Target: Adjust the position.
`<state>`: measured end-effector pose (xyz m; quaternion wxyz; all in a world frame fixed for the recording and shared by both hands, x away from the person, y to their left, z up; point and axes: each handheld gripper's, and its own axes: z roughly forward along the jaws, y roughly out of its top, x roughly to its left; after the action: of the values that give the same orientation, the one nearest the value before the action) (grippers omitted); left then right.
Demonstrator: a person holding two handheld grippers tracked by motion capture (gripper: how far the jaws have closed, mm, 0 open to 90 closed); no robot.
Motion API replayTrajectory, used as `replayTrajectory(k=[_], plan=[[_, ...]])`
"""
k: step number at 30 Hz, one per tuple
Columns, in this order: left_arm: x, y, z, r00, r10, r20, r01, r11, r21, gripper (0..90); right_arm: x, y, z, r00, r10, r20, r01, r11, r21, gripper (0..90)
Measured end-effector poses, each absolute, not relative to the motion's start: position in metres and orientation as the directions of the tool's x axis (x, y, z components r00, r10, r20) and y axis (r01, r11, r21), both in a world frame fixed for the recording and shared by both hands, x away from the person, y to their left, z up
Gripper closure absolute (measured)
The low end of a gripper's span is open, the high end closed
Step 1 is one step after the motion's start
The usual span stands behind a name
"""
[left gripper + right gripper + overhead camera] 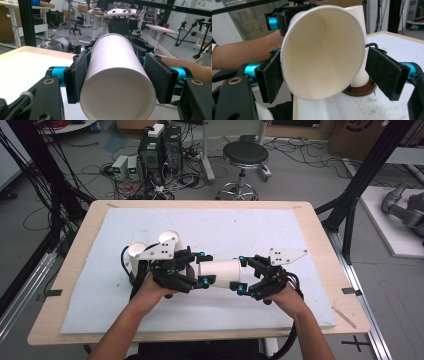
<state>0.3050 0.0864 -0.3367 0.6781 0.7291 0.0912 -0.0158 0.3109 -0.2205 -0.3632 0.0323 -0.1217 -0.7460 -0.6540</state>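
Plain white paper cup (223, 272) lies sideways above the white mat (250, 230), between both grippers. Left gripper (117, 82) pinches its closed-base end. Right gripper (332, 72) jaws stand spread around the open rim, right pad clear of it. Cup stack (360, 50) is partly hidden behind. No readable print.
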Motion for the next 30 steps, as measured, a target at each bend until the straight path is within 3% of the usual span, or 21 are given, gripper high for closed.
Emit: replayTrajectory(k=[2, 8, 15, 22, 26, 28, 30], plan=[[0.3043, 0.0847, -0.3386, 0.984, 0.110, -0.140, 0.148, -0.073, 0.986, 36.5, 0.3107, -0.2200, -0.3627, -0.976, 0.112, 0.186, 0.198, 0.110, 0.974, 26.0], [0.3044, 0.0842, -0.3411, 0.983, 0.110, -0.148, 0.157, -0.080, 0.984, 36.9, 0.3103, -0.2229, -0.3618, -0.981, 0.110, 0.159, 0.173, 0.132, 0.976, 31.4], [0.3036, 0.0826, -0.3425, 0.978, 0.160, -0.134, 0.157, -0.144, 0.977, 28.8, 0.3093, -0.2239, -0.3571, -0.986, 0.113, 0.120, 0.138, 0.170, 0.976, 34.5], [0.3035, 0.0806, -0.3464, 0.982, 0.125, -0.140, 0.161, -0.181, 0.970, 34.7, 0.3093, -0.2236, -0.3563, -0.987, 0.106, 0.124, 0.142, 0.189, 0.972, 35.0], [0.3027, 0.0817, -0.3449, 0.985, 0.120, -0.126, 0.144, -0.157, 0.977, 35.4, 0.3100, -0.2236, -0.3576, -0.980, 0.107, 0.165, 0.181, 0.155, 0.971, 27.8], [0.3029, 0.0829, -0.3439, 0.984, 0.129, -0.124, 0.143, -0.145, 0.979, 35.4, 0.3092, -0.2224, -0.3582, -0.973, 0.144, 0.181, 0.198, 0.114, 0.974, 16.7], [0.3033, 0.0846, -0.3428, 0.985, 0.124, -0.122, 0.138, -0.128, 0.982, 35.5, 0.3089, -0.2222, -0.3582, -0.969, 0.148, 0.198, 0.215, 0.104, 0.971, 16.4]])
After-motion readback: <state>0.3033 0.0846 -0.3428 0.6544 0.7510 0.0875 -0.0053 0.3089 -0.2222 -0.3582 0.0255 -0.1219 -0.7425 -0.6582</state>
